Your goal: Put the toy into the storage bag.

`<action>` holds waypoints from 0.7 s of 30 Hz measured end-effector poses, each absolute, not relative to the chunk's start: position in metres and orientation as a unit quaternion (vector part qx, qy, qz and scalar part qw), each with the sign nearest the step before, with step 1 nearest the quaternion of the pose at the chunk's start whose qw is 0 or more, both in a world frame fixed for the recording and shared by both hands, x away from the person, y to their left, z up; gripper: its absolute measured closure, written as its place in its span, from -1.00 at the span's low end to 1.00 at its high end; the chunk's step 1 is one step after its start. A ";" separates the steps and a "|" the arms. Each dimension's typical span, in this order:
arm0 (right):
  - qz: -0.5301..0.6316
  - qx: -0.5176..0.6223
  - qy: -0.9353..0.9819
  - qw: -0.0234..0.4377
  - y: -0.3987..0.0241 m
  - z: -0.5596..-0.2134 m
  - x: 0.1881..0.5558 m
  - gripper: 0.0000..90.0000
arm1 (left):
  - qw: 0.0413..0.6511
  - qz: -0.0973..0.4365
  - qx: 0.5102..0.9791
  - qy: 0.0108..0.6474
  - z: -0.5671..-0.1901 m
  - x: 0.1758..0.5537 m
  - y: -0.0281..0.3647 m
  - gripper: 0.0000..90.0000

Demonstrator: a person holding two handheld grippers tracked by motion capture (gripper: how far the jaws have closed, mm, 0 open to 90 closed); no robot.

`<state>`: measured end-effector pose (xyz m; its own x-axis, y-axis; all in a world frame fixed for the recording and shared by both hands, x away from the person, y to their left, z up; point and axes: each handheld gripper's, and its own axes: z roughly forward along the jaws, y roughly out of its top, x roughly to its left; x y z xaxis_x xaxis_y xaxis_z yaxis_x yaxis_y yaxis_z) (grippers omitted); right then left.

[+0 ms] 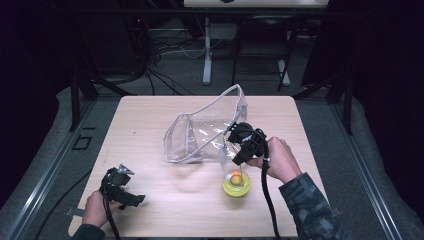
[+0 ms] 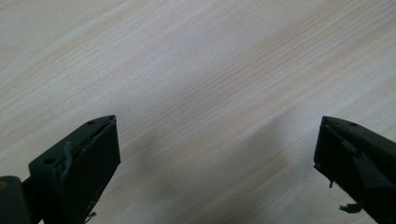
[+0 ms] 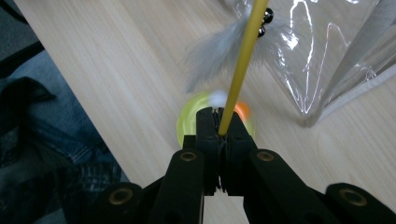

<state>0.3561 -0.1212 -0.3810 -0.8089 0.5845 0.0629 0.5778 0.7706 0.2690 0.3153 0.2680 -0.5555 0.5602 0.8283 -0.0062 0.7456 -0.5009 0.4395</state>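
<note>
A toy with a thin yellow stick, a grey feather and small dark bells rises from a round yellow base on the wooden table. An orange ball sits in the base. My right gripper is shut on the stick just above the base, and in the high view it hangs over the base. A clear plastic bag stands open just beyond, its wall touching the stick's top. My left gripper rests near the front left edge, its jaws wide open over bare wood.
Beyond the table's far edge stand a white desk leg, a dark chair frame and loose cables on the floor. A person's jeans lie past the table's near edge in the right gripper view.
</note>
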 end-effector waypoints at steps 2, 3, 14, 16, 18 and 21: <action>0.122 0.305 0.944 0.003 -0.120 -0.378 0.357 0.95 | 0.200 0.102 0.860 0.458 -0.556 0.315 0.268 -0.99; 0.113 0.302 0.947 0.000 -0.119 -0.377 0.358 0.95 | 0.200 0.102 0.861 0.457 -0.555 0.316 0.268 -0.99; 0.061 0.285 0.957 -0.015 -0.118 -0.363 0.366 0.95 | 0.200 0.099 0.862 0.456 -0.556 0.316 0.268 -0.99; 0.057 0.282 0.958 -0.013 -0.119 -0.361 0.367 0.95 | 0.199 0.099 0.862 0.455 -0.556 0.316 0.268 -0.99; 0.055 0.282 0.958 -0.010 -0.119 -0.359 0.367 0.95 | 0.198 0.100 0.863 0.454 -0.556 0.316 0.268 -0.99; 0.057 0.282 0.958 -0.005 -0.120 -0.355 0.367 0.95 | 0.199 0.100 0.863 0.455 -0.556 0.316 0.268 -0.99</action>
<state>0.3675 -0.1202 -0.3551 -0.8410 0.5394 0.0417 0.5405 0.8345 0.1070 0.3160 0.2682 -0.5562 0.5667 0.8239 -0.0085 0.7446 -0.5078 0.4332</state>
